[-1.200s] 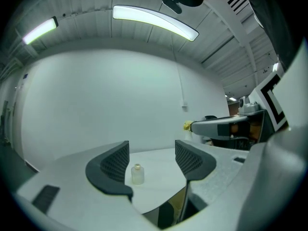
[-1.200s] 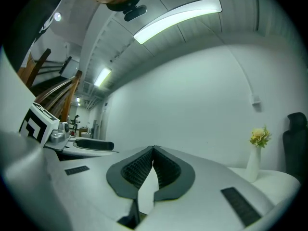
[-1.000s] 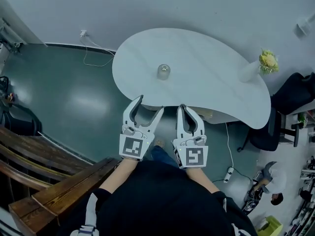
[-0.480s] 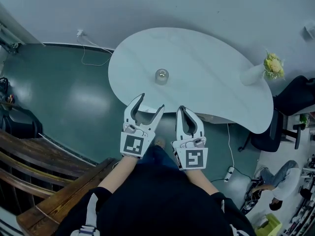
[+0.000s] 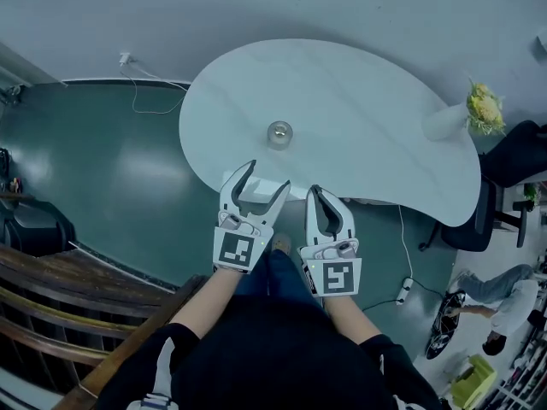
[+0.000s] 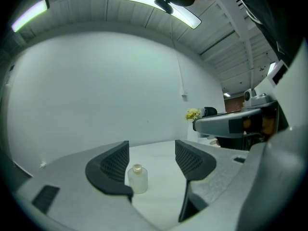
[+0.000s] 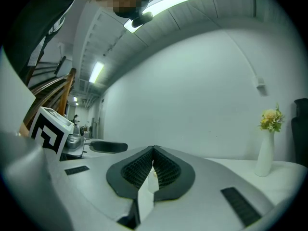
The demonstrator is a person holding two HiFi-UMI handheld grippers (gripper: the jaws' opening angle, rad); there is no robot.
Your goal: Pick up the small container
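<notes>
White and kidney-shaped, the worktop (image 5: 359,118) stood on a dark green floor (image 5: 102,169) against a pale wall. The small container (image 5: 279,133), a clear little bottle with a round cap, sat upright on the worktop near its near edge, apart from everything else on it. A white vase (image 5: 443,123) with yellow flowers (image 5: 485,108) stood well away, toward the far right end.

Both tools were held side by side in front of the person's dark-sleeved body. The left hand-held gripper (image 5: 265,178) had its jaws wide apart, their tips over the near edge of the worktop, with nothing clamped. In the left gripper view the container (image 6: 137,179) showed in the gap between the jaws of that hand-held gripper (image 6: 151,147), closer to the left jaw, resting on the worktop ahead and touching neither pad.

The right hand-held gripper (image 5: 318,191) was just beside the left one, short of the worktop's edge. In the right gripper view its jaws (image 7: 153,150) met at the tips, with only a thin slit lower down and nothing held between them; the vase (image 7: 264,160) stood at the far right.

A white cable (image 5: 141,101) trailed across the floor from a wall socket, and wooden rails (image 5: 51,314) lay at the lower left.
</notes>
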